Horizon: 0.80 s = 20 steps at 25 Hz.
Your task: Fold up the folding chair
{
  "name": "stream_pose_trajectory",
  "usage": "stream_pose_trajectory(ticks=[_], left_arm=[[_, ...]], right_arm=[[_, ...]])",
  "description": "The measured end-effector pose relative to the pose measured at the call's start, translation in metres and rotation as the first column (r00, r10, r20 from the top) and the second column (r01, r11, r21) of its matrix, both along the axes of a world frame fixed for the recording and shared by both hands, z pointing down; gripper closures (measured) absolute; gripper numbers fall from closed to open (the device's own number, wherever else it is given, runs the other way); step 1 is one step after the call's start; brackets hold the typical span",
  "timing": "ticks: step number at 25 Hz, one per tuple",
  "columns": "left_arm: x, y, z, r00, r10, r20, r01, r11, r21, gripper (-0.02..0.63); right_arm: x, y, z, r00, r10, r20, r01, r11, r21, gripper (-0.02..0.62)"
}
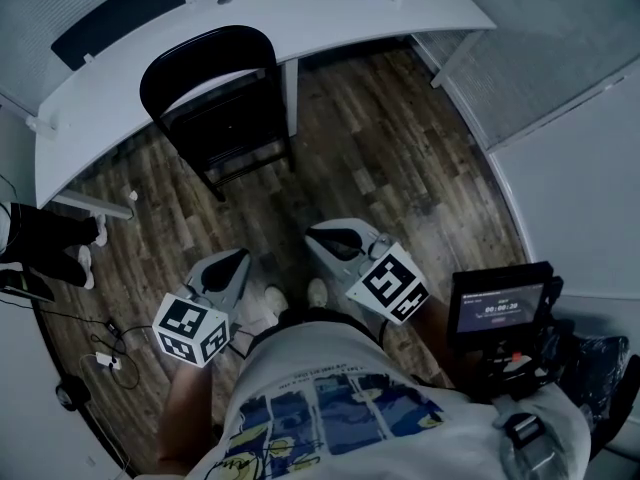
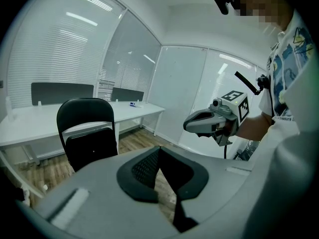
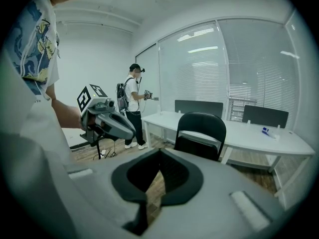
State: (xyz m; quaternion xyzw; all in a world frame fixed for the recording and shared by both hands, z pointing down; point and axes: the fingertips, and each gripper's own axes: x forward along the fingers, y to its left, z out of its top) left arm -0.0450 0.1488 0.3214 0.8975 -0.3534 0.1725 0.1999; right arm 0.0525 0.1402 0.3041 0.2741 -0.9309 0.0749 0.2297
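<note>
Two grippers are level at your waist in the head view. The left gripper (image 1: 240, 258) and right gripper (image 1: 320, 233) both aim at the black folding chair (image 1: 215, 98), well short of it. The chair stands on its legs with its backrest toward you and its front tucked against the edge of the curved white desk (image 1: 330, 13). That placement probably means you must draw it back before it can collapse. Bare wood floor (image 1: 400, 168) lies between you and the chair. A cable and plug (image 1: 105, 353) trail at the lower left.

Left gripper view: the jaws are closed together and empty, the tips meeting in a point. The chair sits left of the jaw line, near the desk front. The right gripper floats at the right, apart from everything. A glass partition (image 2: 189, 93) closes the room behind, so the free room appears to be on your side of the chair.

Right gripper view: these jaws are likewise closed and hold nothing. The chair stands just right of the jaw line. Another person (image 3: 132, 108) stands beyond the desk's far end, well apart from the chair. Judged from this, neither gripper has begun the fold.
</note>
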Motion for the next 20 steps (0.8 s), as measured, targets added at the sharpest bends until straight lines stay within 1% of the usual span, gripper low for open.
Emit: stream_pose_trajectory(ticks=[13,17,20], left_arm=[[-0.007,0.002,-0.001,1.0,-0.01,0.003,0.01,1.0,-0.004,0.603],[-0.008,0.003,-0.003,1.0,-0.005,-0.01,0.005,1.0,0.0,0.603],[-0.014,0.001,-0.003,1.0,-0.007,-0.001,0.007,1.0,0.006,0.603]], right_arm=[[-0.008,0.001,-0.002,1.0,-0.018,-0.006,0.018,1.0,0.0,0.594],[-0.01,0.001,-0.004,1.0,-0.018,-0.009,0.018,1.0,0.0,0.592],[-0.015,0.0,-0.004,1.0,-0.018,-0.013,0.018,1.0,0.001,0.594]])
